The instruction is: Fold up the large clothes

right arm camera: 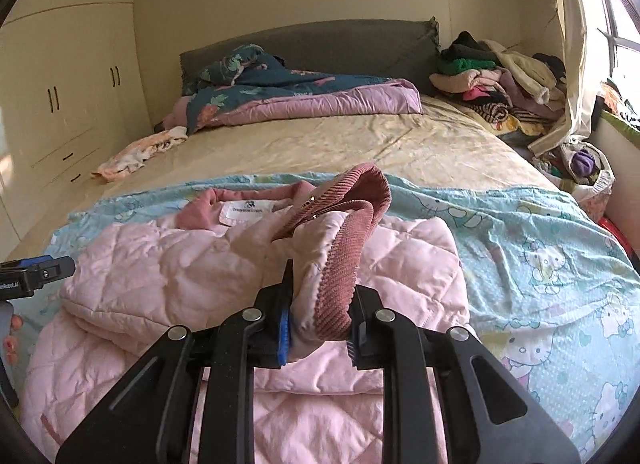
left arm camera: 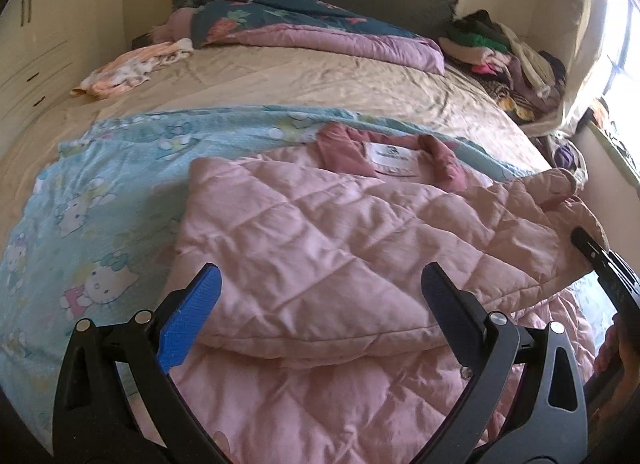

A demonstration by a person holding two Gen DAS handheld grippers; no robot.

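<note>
A pale pink quilted jacket lies on a light blue cartoon-cat blanket at the near end of the bed, with its collar and white label facing away from me. One side is folded over the body. My left gripper hovers open above the folded edge, with nothing between its blue pads. My right gripper is shut on the sleeve's ribbed dusty-pink cuff and holds the sleeve lifted over the jacket. The right gripper also shows at the right edge of the left wrist view.
A beige sheet covers the bed beyond the blanket. A folded dark floral comforter lies by the grey headboard. A pile of clothes fills the far right corner, and a small pale garment lies at the left. Wardrobes line the left wall.
</note>
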